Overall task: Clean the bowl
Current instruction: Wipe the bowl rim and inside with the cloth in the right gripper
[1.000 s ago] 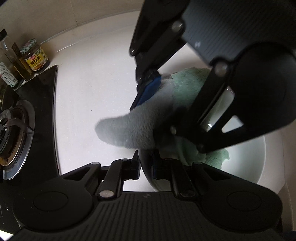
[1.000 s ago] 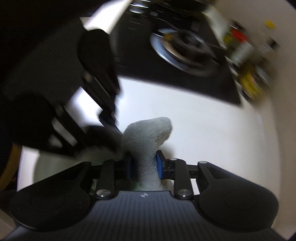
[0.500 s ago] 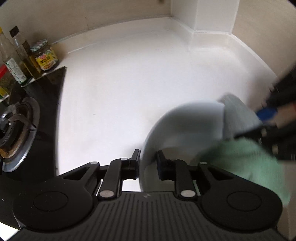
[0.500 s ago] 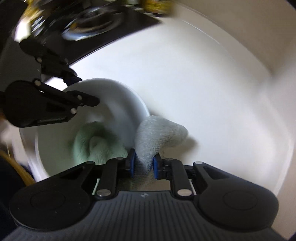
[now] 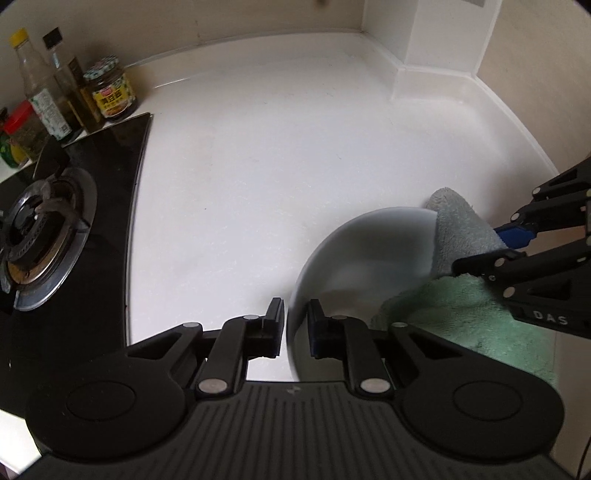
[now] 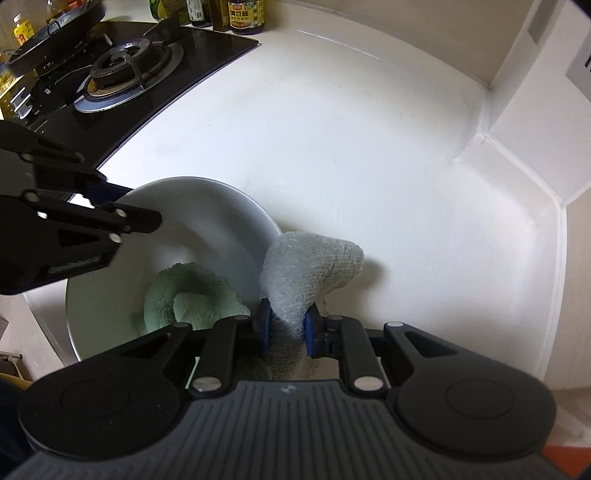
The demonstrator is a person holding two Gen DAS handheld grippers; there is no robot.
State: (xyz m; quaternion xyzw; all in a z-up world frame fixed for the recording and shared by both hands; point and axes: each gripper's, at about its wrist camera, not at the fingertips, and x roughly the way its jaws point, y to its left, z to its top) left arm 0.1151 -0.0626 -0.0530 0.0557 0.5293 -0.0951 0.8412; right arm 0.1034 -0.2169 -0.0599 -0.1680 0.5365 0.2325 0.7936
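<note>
The near rim of the white bowl [image 5: 364, 254] drops out of sight behind the left gripper [image 5: 294, 326] in its own view, where the two fingers are pressed onto the bowl's wall, one outside and one inside. Much of the cloth [image 5: 461, 236] is hidden too: in the left wrist view the right gripper [image 5: 508, 240] crosses over it from the right edge, cut off by the frame, and only a grey fold over the far rim and a green mass inside the bowl show. The right wrist view fills this in: the right gripper [image 6: 286, 326] pinches the grey fold of the cloth [image 6: 306, 273] between its blue pads, just beyond the bowl [image 6: 207, 221] rim, while the green part lies curled in the bowl's bottom to the fingers' left. The left gripper [image 6: 147, 218] enters there from the left, its fingertips on the rim. Ahead lies the white counter [image 6: 369, 147]. A gas burner [image 5: 40, 229] and a black hob [image 6: 159, 81] sit far left, with bottles and jars [image 5: 74, 96] behind, and a dark pan [image 6: 51, 29] seen only in the right view.
</note>
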